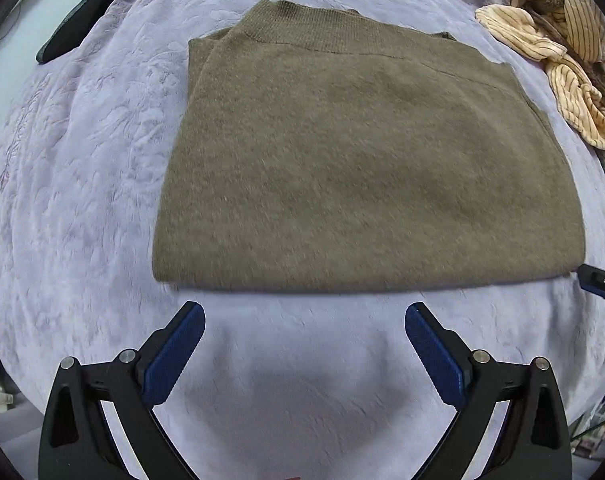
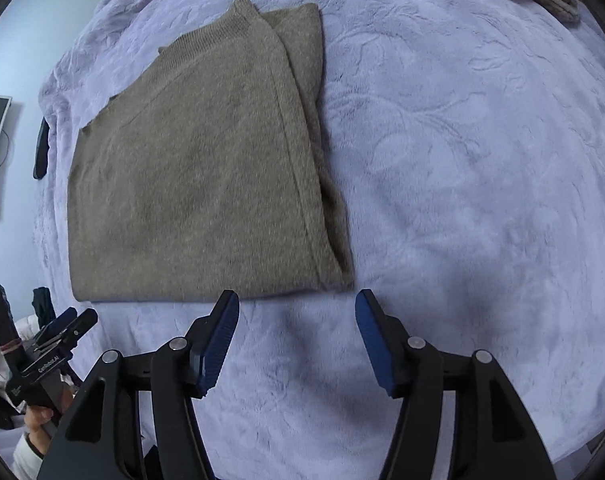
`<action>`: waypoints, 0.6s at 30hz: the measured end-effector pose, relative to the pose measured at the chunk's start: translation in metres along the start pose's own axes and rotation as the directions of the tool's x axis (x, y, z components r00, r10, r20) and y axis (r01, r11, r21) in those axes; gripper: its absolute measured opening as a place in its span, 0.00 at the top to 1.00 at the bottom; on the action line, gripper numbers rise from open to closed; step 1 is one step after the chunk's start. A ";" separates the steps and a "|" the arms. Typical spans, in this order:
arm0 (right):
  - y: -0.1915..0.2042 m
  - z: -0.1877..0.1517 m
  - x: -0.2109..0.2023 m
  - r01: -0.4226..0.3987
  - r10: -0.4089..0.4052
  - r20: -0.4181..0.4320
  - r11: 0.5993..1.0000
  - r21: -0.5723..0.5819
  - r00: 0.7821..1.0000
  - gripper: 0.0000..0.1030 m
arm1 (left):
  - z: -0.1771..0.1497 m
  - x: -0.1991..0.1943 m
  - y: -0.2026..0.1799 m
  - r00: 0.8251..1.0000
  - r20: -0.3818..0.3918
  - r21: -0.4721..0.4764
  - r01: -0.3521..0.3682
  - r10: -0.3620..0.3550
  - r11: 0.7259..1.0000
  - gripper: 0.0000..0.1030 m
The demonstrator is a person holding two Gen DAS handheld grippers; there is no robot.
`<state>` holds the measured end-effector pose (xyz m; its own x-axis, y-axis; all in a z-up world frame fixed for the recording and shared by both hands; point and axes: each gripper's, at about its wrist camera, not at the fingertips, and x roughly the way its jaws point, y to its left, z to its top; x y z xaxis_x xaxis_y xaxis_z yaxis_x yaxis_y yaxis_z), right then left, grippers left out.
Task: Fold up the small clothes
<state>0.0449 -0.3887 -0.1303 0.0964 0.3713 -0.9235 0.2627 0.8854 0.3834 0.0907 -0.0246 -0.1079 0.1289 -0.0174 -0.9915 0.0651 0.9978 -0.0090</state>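
We have one olive-brown knit sweater (image 1: pixel 362 152) lying flat on the lavender bedspread (image 1: pixel 82 160), already folded into a neat rectangle with its ribbed collar at the far end and a sleeve or side panel tucked along one long edge, which suggests to us that the side folds are done and a final fold may remain. Its near folded edge runs just ahead of both tools, which is likely why we hold them low and close there. Our left gripper (image 1: pixel 304 320) hangs with its two blue pads spread wide, holding nothing, short of the sweater's near edge. Our right gripper (image 2: pixel 298 308) is likewise spread and empty, its tips just beside the sweater's near right corner, not touching as far as we can tell. Farther out, at the bed's far corner, lies one crumpled heap of cream striped fabric (image 1: pixel 558 48), perhaps the next piece; we cannot count the garments in it.
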 end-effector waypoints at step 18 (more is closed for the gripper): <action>0.134 0.011 0.026 -0.080 0.096 0.035 0.946 -0.315 0.995 0.67 | -0.044 -0.037 0.009 0.999 -0.029 -0.129 -0.028 0.024 0.991 0.02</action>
<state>0.0933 -0.2633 -0.1027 0.1551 0.4445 -0.8823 -0.0614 0.8957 0.4404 0.0426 -0.0122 -0.0774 0.1019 0.0085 -0.9948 -0.0671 0.9977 0.0016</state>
